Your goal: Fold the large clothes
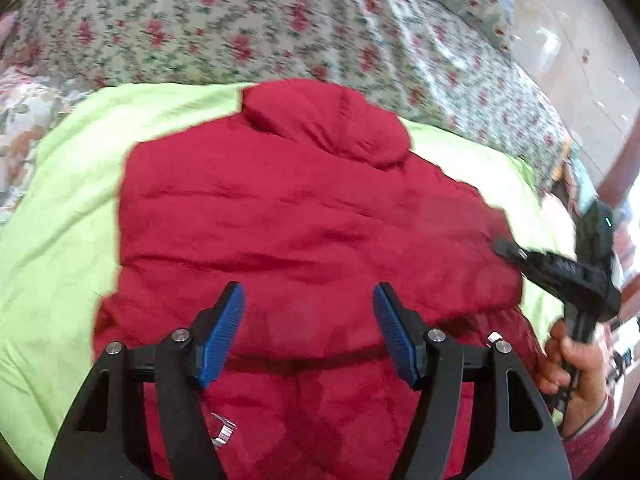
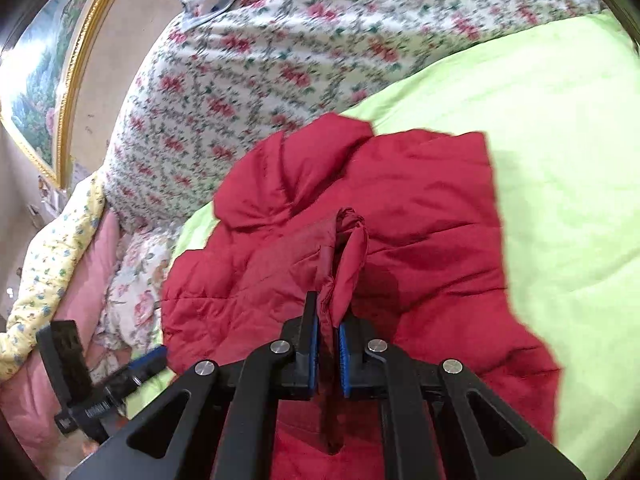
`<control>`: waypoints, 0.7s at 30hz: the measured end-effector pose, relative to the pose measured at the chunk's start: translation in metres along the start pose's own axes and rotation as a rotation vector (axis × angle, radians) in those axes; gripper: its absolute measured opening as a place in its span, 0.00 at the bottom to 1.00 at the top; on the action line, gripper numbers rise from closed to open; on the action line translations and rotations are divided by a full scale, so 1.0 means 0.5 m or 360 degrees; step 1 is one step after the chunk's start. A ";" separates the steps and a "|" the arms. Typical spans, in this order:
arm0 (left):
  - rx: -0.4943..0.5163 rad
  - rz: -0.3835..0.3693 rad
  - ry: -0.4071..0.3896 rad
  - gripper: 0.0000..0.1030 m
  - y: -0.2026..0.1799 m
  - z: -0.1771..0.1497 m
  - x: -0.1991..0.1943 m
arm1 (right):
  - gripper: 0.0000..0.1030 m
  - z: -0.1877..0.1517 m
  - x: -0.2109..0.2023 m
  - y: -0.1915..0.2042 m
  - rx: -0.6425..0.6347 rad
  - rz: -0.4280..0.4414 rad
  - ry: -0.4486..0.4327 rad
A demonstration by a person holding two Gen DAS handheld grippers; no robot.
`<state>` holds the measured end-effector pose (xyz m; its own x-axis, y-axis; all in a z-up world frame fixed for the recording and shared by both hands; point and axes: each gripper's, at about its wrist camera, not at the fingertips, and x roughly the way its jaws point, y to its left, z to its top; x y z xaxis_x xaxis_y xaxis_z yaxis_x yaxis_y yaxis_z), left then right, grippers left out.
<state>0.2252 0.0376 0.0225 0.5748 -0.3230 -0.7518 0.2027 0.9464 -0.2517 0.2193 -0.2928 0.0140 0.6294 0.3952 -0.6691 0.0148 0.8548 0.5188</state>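
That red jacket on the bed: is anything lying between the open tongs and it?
Nothing visible. The left tongs hang open right over the red jacket, bare fabric below them. The right tongs are already shut on a fold of it.

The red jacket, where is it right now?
In both views the red jacket lies on the green sheet, with the flowery blanket behind it. The right gripper pinches a fold of it.

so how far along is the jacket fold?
Done: red jacket lies spread on the green sheet, with no finished fold showing. In hand: right hand-held gripper is shut on a pinch of its fabric; left hand-held gripper is open above it, holding nothing. Left: the folds themselves.
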 end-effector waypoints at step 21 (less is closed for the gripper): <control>-0.0061 0.0319 0.0009 0.65 0.068 -0.011 0.131 | 0.45 -0.029 -0.041 0.143 -0.0577 -0.0261 -0.0254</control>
<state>0.2653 0.0486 -0.0385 0.5961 -0.1282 -0.7926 0.0540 0.9913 -0.1197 0.1960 -0.2349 0.0572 0.7544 0.2113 -0.6215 -0.1315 0.9762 0.1724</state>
